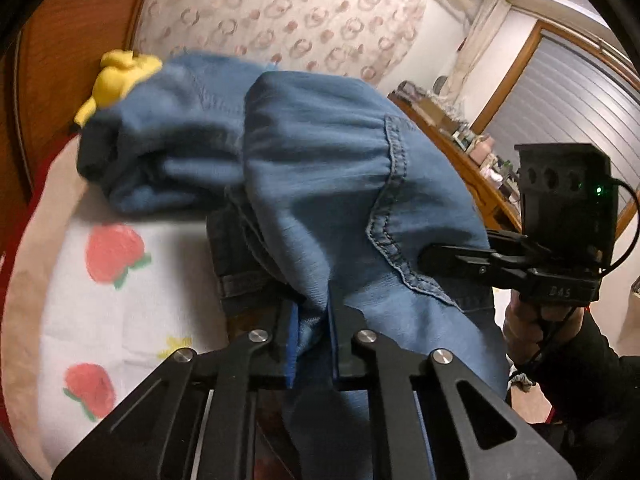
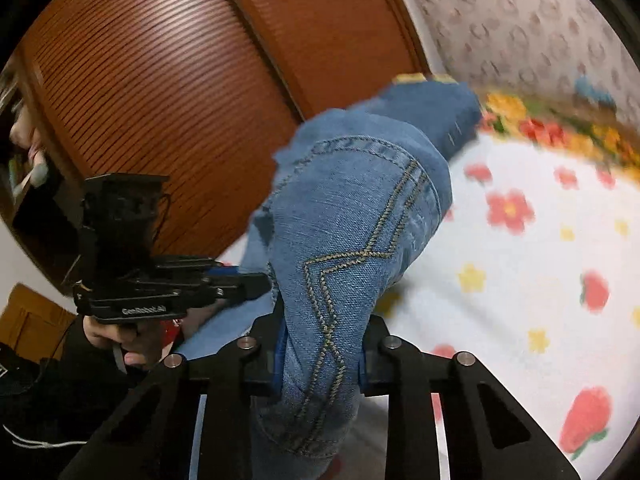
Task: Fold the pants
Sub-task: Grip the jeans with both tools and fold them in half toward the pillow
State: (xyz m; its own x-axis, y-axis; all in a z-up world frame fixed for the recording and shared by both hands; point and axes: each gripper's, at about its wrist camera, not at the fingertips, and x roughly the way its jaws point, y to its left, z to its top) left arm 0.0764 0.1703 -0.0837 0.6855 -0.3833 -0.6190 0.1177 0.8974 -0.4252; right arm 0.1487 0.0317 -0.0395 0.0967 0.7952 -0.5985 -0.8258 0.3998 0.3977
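1. We hold the blue denim pants lifted above a bed, the cloth bunched and draped over both tongs.
2. Our left gripper is closed tight on a fold of the denim; the fabric spills down between its blue-lined fingers.
3. Our right gripper is likewise clamped on the pants, pinching a stitched pocket panel that hangs past its jaws.
4. From the left wrist camera, the right gripper meets the denim at a seamed pocket edge.
5. Below lies a white bedspread printed with strawberries and flowers; a wooden headboard stands behind.
6. A yellow object peeks out behind the pants, blurred.
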